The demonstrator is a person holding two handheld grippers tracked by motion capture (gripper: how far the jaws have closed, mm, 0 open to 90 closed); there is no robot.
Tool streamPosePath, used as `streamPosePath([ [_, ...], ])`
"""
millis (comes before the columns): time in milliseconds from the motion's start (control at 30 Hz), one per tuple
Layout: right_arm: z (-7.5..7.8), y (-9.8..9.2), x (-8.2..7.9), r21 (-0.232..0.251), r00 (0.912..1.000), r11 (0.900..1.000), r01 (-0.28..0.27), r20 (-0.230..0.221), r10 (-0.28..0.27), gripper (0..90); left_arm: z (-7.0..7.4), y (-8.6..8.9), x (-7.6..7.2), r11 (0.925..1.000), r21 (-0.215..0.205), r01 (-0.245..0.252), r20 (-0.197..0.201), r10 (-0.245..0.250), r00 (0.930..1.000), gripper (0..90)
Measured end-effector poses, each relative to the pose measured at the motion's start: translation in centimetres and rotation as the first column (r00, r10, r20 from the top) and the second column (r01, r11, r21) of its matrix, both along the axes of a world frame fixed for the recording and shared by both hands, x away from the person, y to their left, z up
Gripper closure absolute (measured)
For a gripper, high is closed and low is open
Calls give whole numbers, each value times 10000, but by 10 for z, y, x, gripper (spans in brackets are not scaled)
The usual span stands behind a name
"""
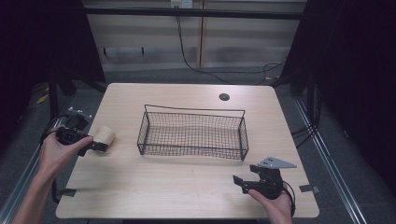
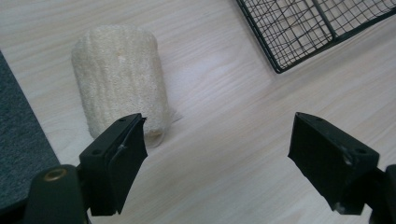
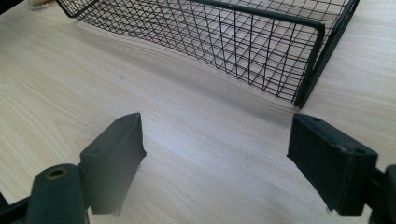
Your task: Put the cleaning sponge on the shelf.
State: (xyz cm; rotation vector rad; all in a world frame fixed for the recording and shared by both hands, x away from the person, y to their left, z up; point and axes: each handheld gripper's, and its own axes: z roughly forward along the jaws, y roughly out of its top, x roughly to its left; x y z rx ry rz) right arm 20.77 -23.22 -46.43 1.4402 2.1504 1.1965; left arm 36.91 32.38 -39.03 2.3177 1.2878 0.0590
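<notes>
- The wooden table [image 1: 187, 186] has a lot of bare room along its near side, between the two hands.
- A black wire basket [image 1: 192, 131] sits in the middle of the table. Nothing is inside it.
- A small dark round hole [image 1: 224, 97] is in the table top, behind the basket near the far edge.
- A cream, bumpy sponge roll [image 1: 105, 136] lies near the left edge of the table, well apart from the basket.
- The left gripper [image 1: 95, 146] is held in the left hand [image 1: 58, 151] at the left edge. Its jaws are spread wide and hold nothing.
- In the left gripper view, the sponge roll [image 2: 121, 79] is just past the left jaw, off to one side and not between the jaws. I cannot tell if the jaw touches it.
- The right gripper [image 1: 240, 183] is held in the right hand [image 1: 275, 203] near the front right corner. Its jaws are spread wide too and hold nothing.
- In the right gripper view, bare wood lies between the jaws, and the basket's near corner [image 3: 308, 65] stands ahead of them.
- The floor around the table is grey, and black cables [image 1: 196, 65] trail over it at the back.
</notes>
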Motion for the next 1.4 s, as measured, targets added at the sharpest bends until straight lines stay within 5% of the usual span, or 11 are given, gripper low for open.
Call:
streamPosePath([
  [267,-1,0,0,-12,10000,10000,-32,-23,32,182,1,2,12,9981,594,157,-307,-139,9994,191],
  [633,-1,0,0,-50,10000,10000,-44,-49,44,180,-6,8,31,9937,1040,-421,-830,509,9953,183],
  [900,-2,1,0,-30,9999,10000,-24,-131,23,179,-14,4,45,9866,1609,-251,-1198,447,9918,186],
  [967,-1,1,0,-50,10000,10000,-10,-84,9,180,-17,0,49,9786,2035,-311,-1240,573,9906,186],
  [1267,-2,2,0,-38,9999,10000,-22,-127,21,180,-26,-3,56,9787,2028,-330,-1401,623,9882,192],
  [1400,-2,2,1,-36,9999,9999,-109,-117,109,180,-32,-1,64,9718,2315,-453,-1516,821,9850,191],
])
